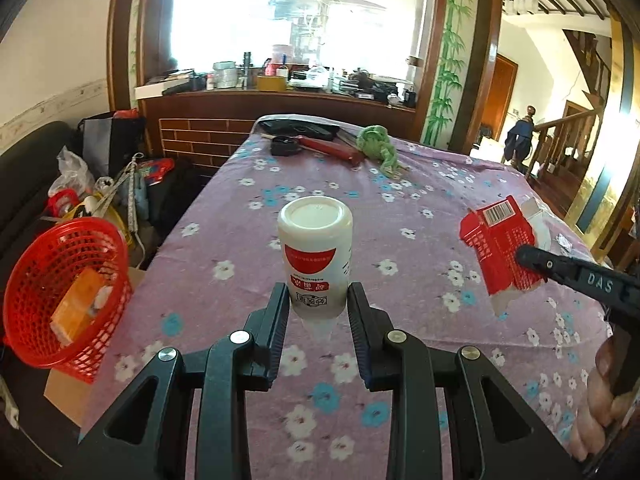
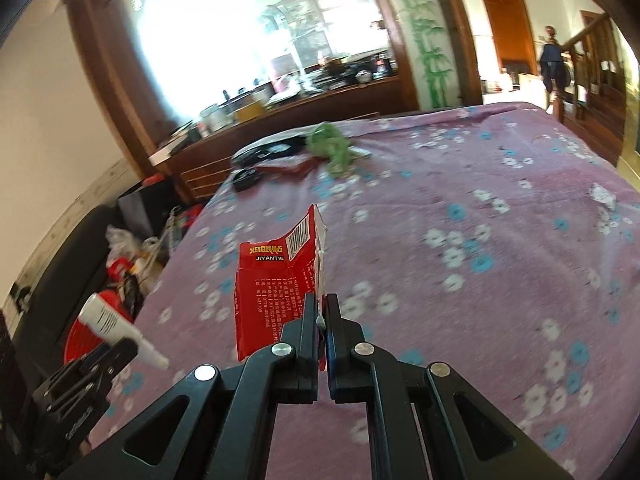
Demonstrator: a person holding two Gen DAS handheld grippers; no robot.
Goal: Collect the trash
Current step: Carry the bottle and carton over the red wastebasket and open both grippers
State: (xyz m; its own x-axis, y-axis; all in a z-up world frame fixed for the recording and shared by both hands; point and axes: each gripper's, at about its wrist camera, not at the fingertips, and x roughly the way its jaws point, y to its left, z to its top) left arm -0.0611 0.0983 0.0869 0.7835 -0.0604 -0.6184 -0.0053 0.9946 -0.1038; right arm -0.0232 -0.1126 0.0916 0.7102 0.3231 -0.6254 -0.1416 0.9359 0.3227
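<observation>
My left gripper (image 1: 319,294) is shut on a white plastic bottle (image 1: 315,252) with a red label, held nozzle toward me above the flowered pink tablecloth (image 1: 240,240). My right gripper (image 2: 319,300) is shut on a flattened red carton (image 2: 276,284) with a barcode, lifted over the cloth. In the left wrist view the red carton (image 1: 496,244) hangs at the right in the right gripper (image 1: 524,258). In the right wrist view the white bottle (image 2: 110,326) shows at the lower left in the left gripper (image 2: 120,350). A red mesh basket (image 1: 60,296) with an orange box inside stands left of the table.
At the table's far end lie a green cloth (image 1: 378,146), a red-handled tool (image 1: 328,148) and black items (image 1: 300,128). Bags and clutter (image 1: 80,184) fill the floor at the left beside a dark sofa. A wooden counter (image 1: 276,98) stands behind. A person (image 1: 520,140) stands by the stairs.
</observation>
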